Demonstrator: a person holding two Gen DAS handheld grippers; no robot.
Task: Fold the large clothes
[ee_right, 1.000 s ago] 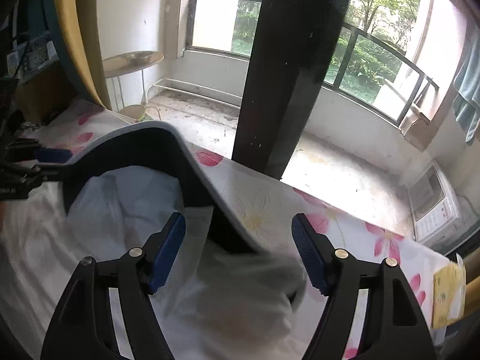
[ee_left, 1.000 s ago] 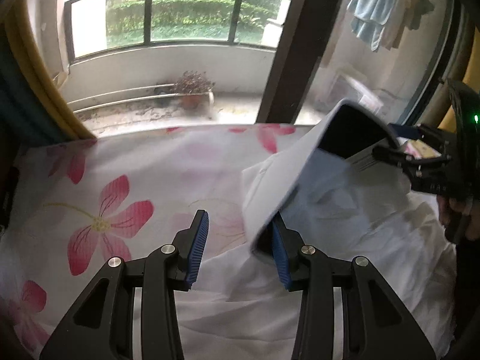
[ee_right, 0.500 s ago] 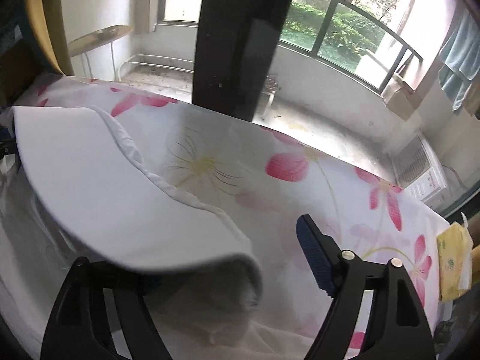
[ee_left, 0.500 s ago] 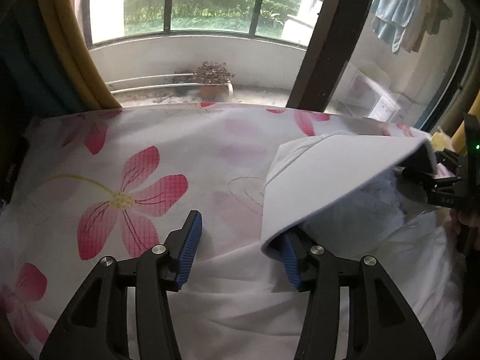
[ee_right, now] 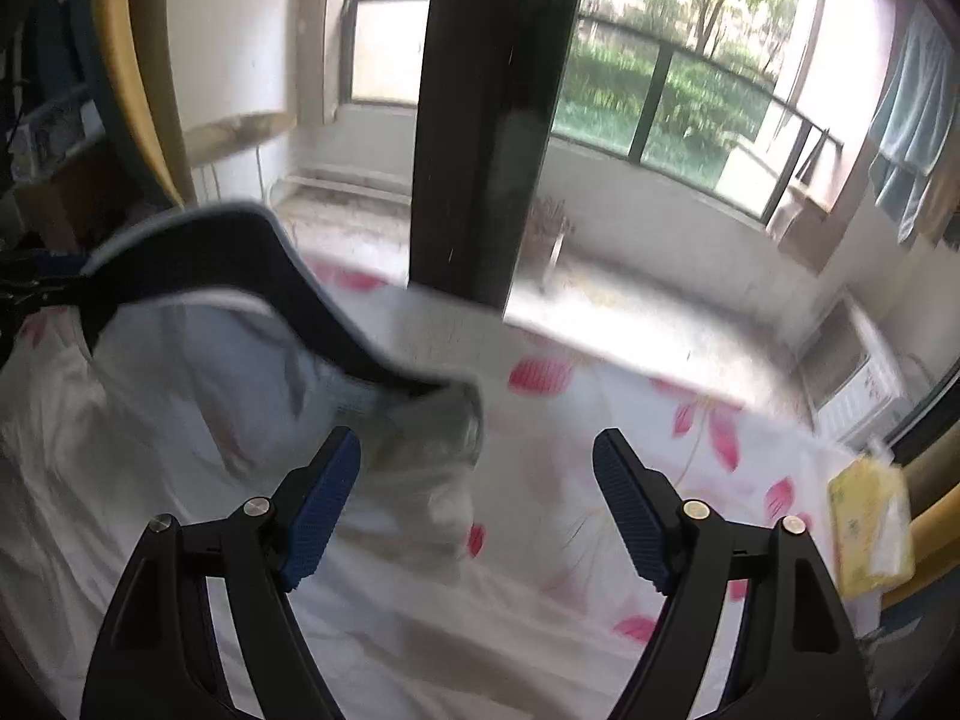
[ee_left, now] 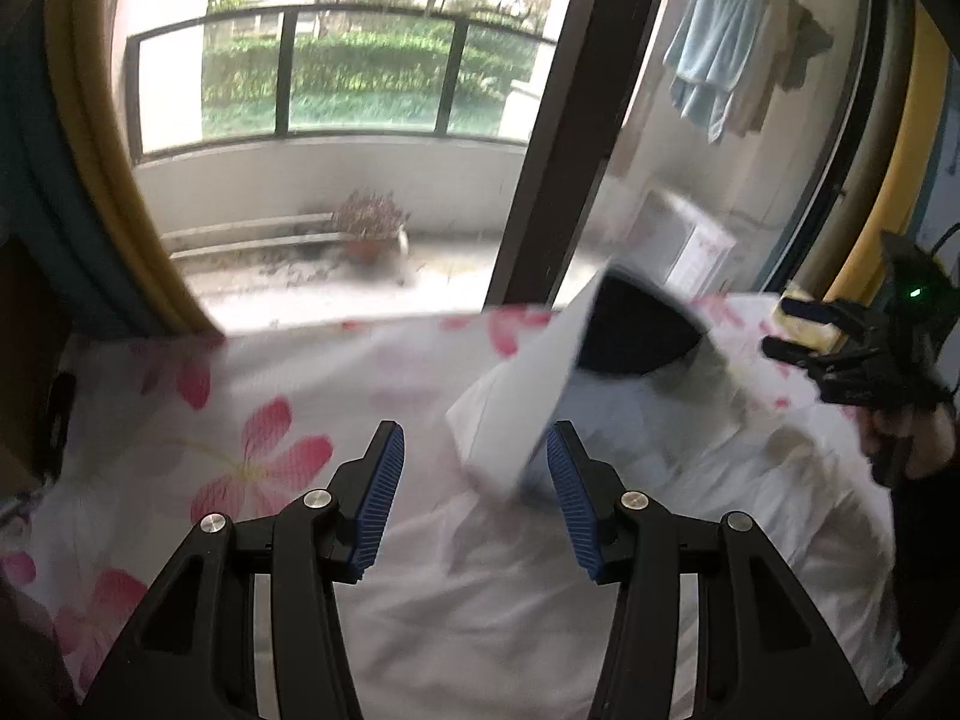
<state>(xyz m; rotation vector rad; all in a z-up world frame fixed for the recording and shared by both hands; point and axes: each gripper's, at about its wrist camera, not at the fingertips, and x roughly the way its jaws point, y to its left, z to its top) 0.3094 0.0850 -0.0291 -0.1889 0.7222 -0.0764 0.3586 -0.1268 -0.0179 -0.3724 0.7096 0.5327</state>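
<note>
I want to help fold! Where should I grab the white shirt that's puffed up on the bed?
Judging by its shape, grab the shirt by the raised hem edge, coming from the near side as the left gripper does. That edge stands up off the flowered sheet, so fingers can slip around it.

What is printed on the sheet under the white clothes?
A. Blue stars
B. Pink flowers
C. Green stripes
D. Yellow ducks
B: the bedsheet spread under the white garment is white with big pink flowers, and the right wrist view shows the same pink petals on it.
</note>
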